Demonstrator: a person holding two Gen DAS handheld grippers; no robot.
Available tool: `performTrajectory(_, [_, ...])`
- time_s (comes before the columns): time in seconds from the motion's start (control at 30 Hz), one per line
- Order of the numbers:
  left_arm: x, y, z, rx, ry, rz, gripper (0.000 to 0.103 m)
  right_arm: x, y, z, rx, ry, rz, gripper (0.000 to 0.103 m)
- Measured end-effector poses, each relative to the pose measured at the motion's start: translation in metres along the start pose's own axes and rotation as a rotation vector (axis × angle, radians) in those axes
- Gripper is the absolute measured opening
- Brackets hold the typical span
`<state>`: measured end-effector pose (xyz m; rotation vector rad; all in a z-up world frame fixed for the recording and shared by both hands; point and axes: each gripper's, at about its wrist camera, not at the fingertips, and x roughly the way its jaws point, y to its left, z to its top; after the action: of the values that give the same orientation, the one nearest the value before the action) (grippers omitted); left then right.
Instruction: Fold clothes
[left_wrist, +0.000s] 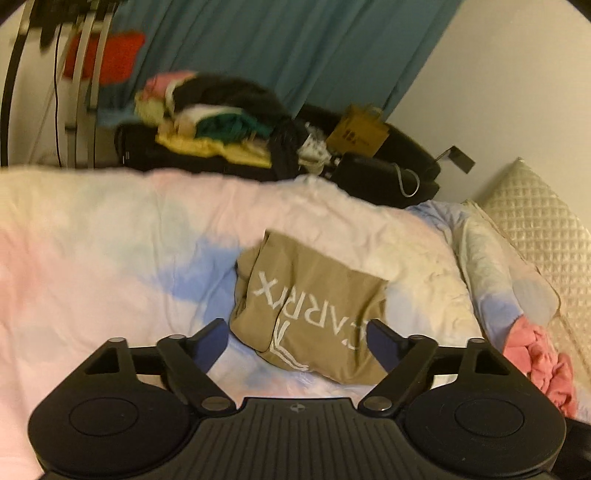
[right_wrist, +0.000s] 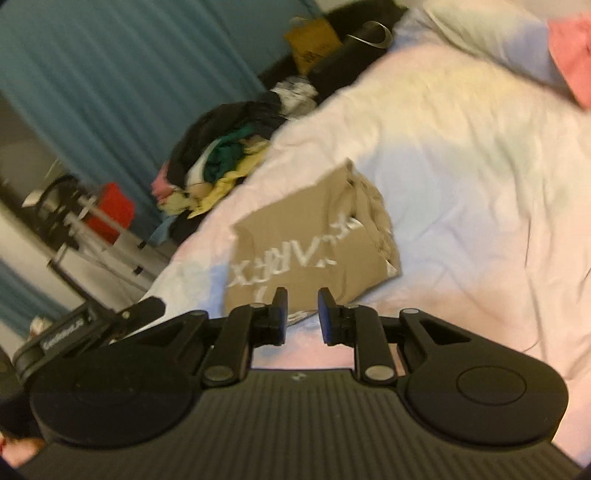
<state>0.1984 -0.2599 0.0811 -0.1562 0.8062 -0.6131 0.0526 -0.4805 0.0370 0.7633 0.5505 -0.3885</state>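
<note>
Pastel bedding (left_wrist: 110, 258) in pink, blue and cream covers the bed where the folding is under way, with a teal curtain (left_wrist: 295, 44) hanging behind and a heap of unsorted clothes (left_wrist: 207, 122) piled on dark luggage beyond the bed's far edge.

On the duvet lies a tan T-shirt (left_wrist: 314, 295) with white lettering, already gathered into a compact rectangular bundle, printed side up. Its edges look fairly square on one side and bunched into soft ridges on the other, so the fold appears done but not crisp. By that reading this garment is essentially finished.

Neither claw holds it. The left claw (left_wrist: 297, 343) hovers just short of the shirt's near edge, its fingers spread wide with nothing between them. The right claw (right_wrist: 302, 314) also sits just short of the shirt, fingers drawn close with a narrow gap, gripping nothing.

A pink garment (left_wrist: 543, 365) lies crumpled to the right of the shirt, near the quilted pillow (left_wrist: 546, 229), still unfolded; it and the heap beyond the bed suggest plenty of work remains.
</note>
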Motion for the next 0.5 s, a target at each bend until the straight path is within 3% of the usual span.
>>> performTrajectory(0.07, [-0.027,-0.009,0.0,0.025,-0.025,0.005,0.093,-0.025,0.008,0.003,-0.036,-0.032,0.016,0.029])
performTrajectory(0.2, [-0.082,-0.023,-0.005,0.086,-0.085,0.012,0.099,-0.072,0.024,0.002,-0.099,-0.099,0.06,0.075])
performTrajectory(0.5, [-0.163,-0.035,-0.054,0.204,-0.244,0.013,0.102,-0.14,0.038,-0.032,-0.235,-0.174,0.124,0.078])
